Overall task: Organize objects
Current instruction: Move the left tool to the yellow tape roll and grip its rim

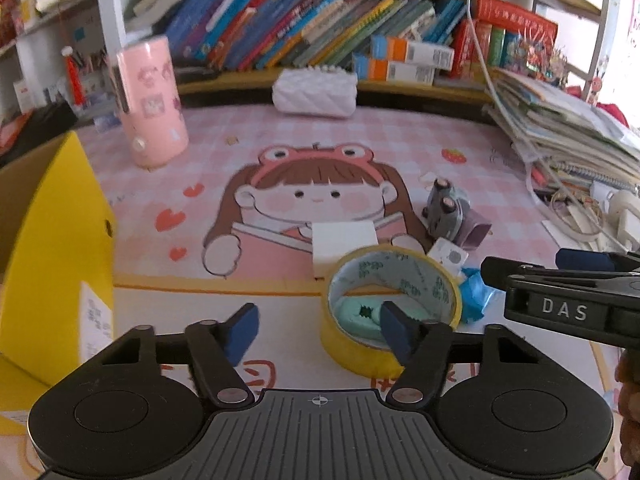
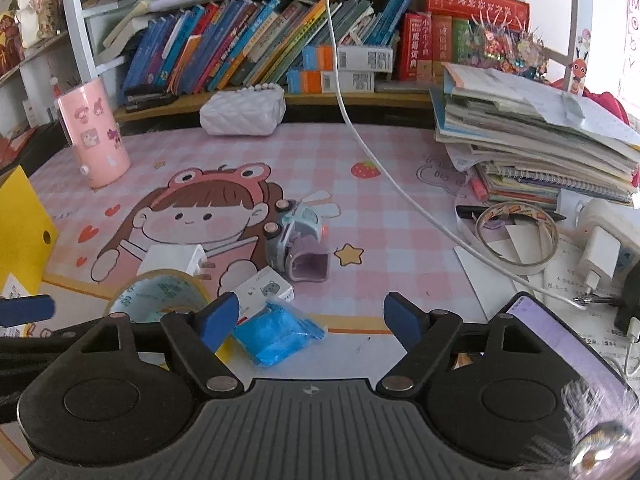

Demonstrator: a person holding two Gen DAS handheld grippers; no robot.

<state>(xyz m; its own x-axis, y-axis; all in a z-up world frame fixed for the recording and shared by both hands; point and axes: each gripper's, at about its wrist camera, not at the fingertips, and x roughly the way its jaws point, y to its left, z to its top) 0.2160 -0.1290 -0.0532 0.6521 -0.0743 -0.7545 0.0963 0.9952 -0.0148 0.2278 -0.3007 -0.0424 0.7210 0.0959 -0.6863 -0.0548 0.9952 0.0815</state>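
- while the left gripper [image 1: 318, 326] hung over the desk [image 1: 360, 152], its jaws stood apart, gripping nothing; its right pad sat in front of the yellow tape roll [image 1: 390, 308], and contact was unclear.
- right gripper [image 2: 312, 320] released too, jaws apart, with the blue packet [image 2: 276, 336] on the desk between them, by the left pad.
- white charger [image 2: 172, 260] lay just behind the tape roll, small white box [image 2: 266, 290] beside it.
- toy car [image 2: 296, 228] sat tipped further back, at mid-desk.
- yellow box [image 1: 60, 248] stood at the left edge, pink cup [image 1: 152, 100] far back left.
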